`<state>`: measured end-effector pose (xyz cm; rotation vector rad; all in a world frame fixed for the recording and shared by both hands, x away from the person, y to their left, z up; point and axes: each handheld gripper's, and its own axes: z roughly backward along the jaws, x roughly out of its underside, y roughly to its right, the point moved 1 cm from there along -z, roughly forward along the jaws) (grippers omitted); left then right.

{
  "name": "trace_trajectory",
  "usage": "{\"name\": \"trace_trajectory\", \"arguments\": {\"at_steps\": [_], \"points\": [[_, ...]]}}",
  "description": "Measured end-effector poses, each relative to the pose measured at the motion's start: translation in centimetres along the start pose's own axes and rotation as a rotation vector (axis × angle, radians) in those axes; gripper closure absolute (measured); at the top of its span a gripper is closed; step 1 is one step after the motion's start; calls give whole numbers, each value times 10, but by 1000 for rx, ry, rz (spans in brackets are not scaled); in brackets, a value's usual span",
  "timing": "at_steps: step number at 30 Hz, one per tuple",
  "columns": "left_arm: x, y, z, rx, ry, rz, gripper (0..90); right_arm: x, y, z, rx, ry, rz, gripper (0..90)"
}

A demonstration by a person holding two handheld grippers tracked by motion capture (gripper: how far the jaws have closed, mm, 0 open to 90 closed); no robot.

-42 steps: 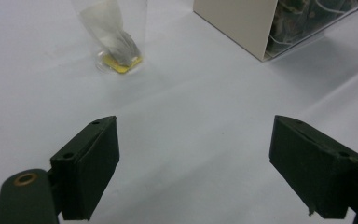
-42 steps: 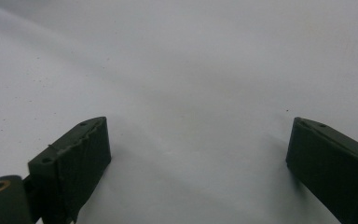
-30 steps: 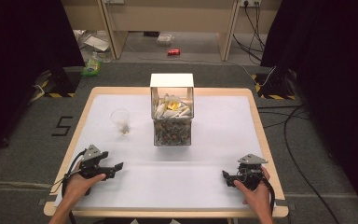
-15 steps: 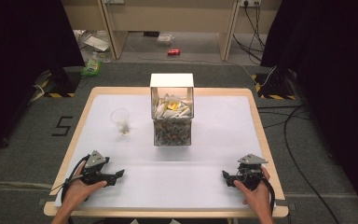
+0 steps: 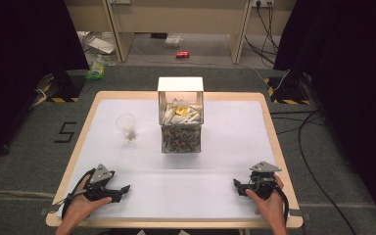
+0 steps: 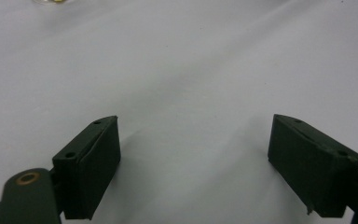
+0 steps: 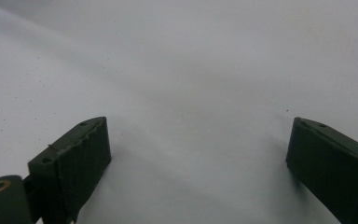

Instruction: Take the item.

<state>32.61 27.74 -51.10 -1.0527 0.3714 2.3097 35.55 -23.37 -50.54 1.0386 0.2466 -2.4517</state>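
Note:
A clear box with a raised white lid stands at the middle of the white table; it holds white and yellow packets over a layer of mixed small items. Left of it stands a clear plastic cup with something small at its bottom; its base edge shows in the left gripper view. My left gripper rests low near the front left edge, open, nothing between its jaws. My right gripper sits near the front right corner, also open and empty.
Bare white tabletop lies between the grippers and the box. Beyond the table's far edge the floor holds a red can, a green bag and wooden furniture legs. Cables run along the right side.
My left gripper has slid a little toward the front edge and to the right. The right gripper, box and cup have stayed put.

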Motion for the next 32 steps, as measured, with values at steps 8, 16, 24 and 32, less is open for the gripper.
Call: {"name": "trace_trajectory", "arguments": {"at_steps": [8,16,24,32], "points": [[3,3,3,-20,2,8,161,0,0,0,0,0,0,69],[4,3,3,-17,3,31,162,0,0,0,1,-1,1,70],[4,3,2,-17,2,26,153,0,0,0,1,0,3,70],[4,3,2,-16,3,26,153,0,0,0,2,0,1,71]]}}
